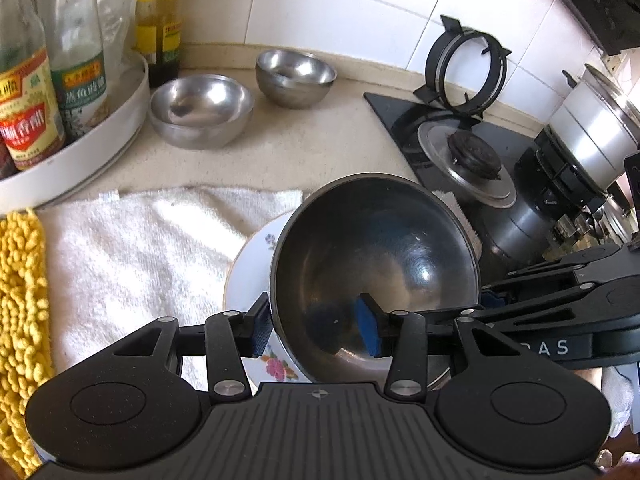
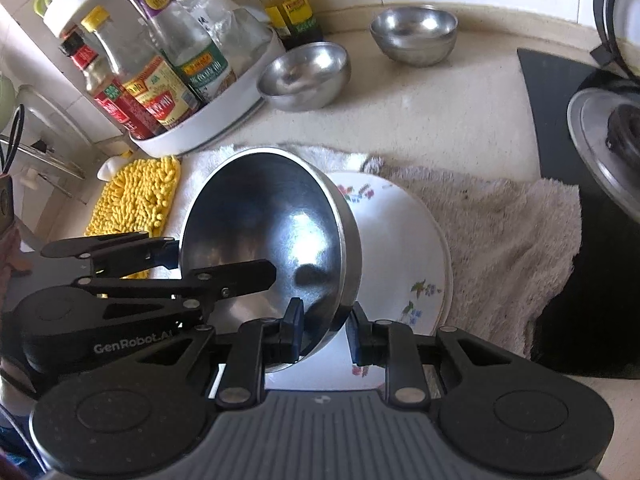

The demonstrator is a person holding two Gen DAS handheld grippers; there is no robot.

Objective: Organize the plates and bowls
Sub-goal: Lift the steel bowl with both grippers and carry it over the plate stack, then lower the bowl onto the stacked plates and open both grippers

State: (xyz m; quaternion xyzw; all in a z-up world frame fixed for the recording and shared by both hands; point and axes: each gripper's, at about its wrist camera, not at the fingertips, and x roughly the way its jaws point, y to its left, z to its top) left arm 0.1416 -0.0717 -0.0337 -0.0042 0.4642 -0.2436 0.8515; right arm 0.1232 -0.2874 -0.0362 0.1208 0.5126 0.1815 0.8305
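A large steel bowl point(image 1: 376, 256) is tilted above a white floral plate point(image 1: 256, 264) that lies on a white towel point(image 1: 140, 248). My left gripper point(image 1: 316, 332) straddles the bowl's near rim, one pad inside and one outside, shut on it. My right gripper point(image 2: 324, 332) straddles the rim of the same bowl point(image 2: 264, 232) from the other side, shut on it, over the plate point(image 2: 400, 240). Two smaller steel bowls point(image 1: 202, 110) point(image 1: 296, 76) stand upright on the counter behind; they also show in the right wrist view point(image 2: 304, 76) point(image 2: 414, 32).
A white round tray point(image 1: 80, 152) with sauce bottles point(image 1: 28, 112) stands at the back left. A yellow chenille cloth point(image 1: 20, 312) lies left of the towel. A black gas stove point(image 1: 464, 152) with a pot point(image 1: 592, 128) is on the right.
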